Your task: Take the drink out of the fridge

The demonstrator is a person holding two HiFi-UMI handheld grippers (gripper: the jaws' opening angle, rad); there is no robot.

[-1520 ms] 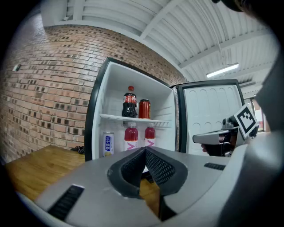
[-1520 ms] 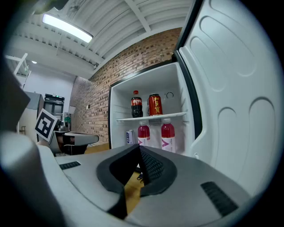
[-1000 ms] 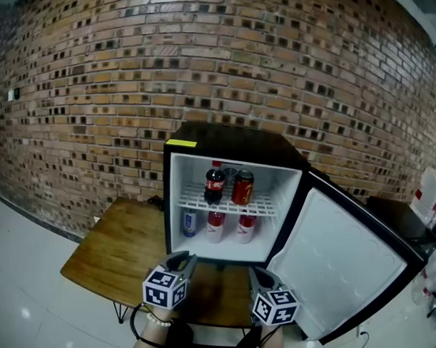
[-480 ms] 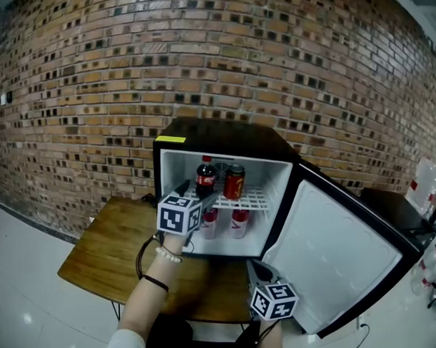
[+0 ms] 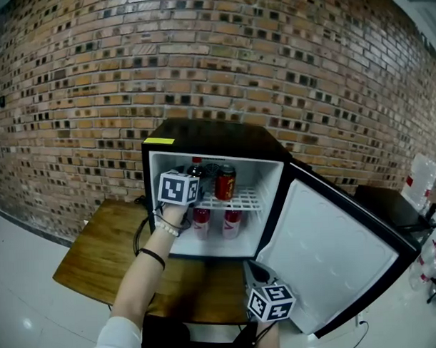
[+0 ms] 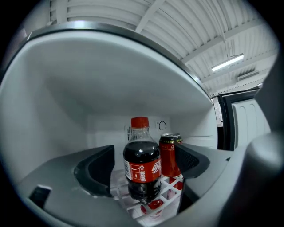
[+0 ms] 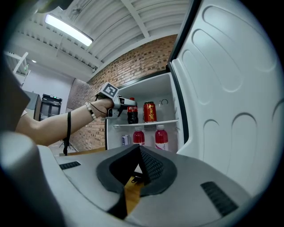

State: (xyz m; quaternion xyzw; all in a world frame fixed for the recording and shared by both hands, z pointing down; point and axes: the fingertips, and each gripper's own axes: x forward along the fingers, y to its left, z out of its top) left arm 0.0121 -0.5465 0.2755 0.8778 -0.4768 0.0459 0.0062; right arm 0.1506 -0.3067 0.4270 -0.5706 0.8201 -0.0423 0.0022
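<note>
Now, cola bottle (image 6: 141,170) upright between the left gripper's (image 6: 143,158) widely parted, opening jaws, ungripped.

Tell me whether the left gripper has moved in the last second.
Yes. The left gripper went from low before the fridge up to its wire shelf; its fingers are opening, the cola bottle between them, untouched.

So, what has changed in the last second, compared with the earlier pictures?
The left claw rose from low in front of the fridge and went forward onto the upper shelf. Its jaws are opening, with the cola bottle between them but not gripped. Nothing was taken or let go. The right claw stayed low and shut; the door stayed open, the red can in place.
</note>
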